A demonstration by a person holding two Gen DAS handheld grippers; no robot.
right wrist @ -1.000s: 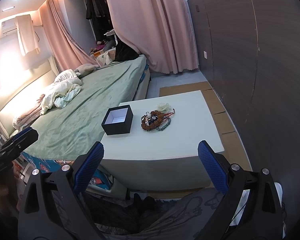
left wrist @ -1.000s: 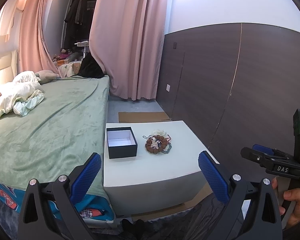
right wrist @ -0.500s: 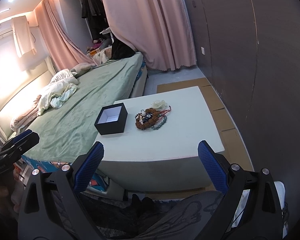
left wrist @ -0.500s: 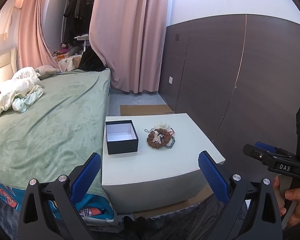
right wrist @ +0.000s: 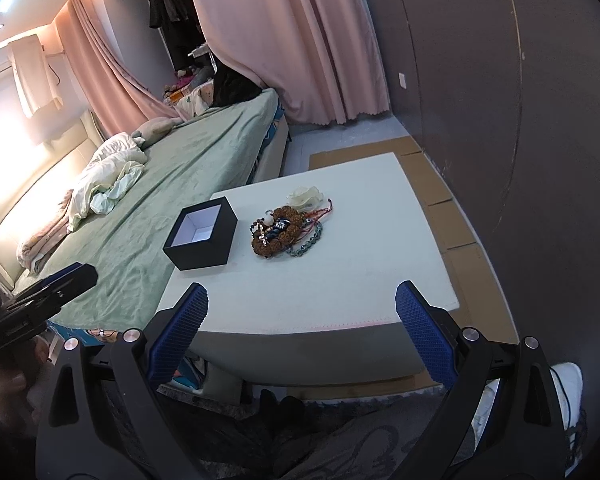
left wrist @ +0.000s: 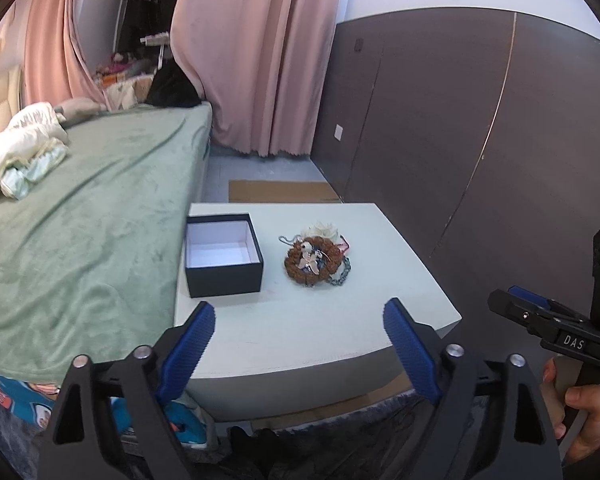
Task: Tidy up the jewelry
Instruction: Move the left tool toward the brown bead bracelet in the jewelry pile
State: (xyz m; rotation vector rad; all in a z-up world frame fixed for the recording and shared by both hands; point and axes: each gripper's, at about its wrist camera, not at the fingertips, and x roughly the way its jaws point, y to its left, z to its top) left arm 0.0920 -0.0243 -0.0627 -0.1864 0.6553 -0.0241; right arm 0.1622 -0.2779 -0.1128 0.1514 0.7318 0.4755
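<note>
From your left wrist camera, your left tongs (left wrist: pixel 296 332) hang spread wide with nothing between the blue ribbed pads, just short of the near edge of the low white desk (left wrist: pixel 340 320). On the desk sits a square black box with a white lining (left wrist: pixel 222 254), lid off, close to the edge by the green-covered bed (left wrist: pixel 80 208). Just right of the box, apart from it, lies the jewelry pile (left wrist: pixel 314 258): a brown beaded bracelet with a silvery charm on top, a grey-green chain at its right and a pale flower piece behind. Your right tongs (left wrist: pixel 540 320) show at the far right, in your hand; how far apart they stand can't be told here.

From your right wrist camera, your right tongs (right wrist: pixel 300 320) are equally wide and hold nothing, also near the desk's front edge. The box (right wrist: pixel 200 240) stands left of the pile (right wrist: pixel 284 230).
</note>
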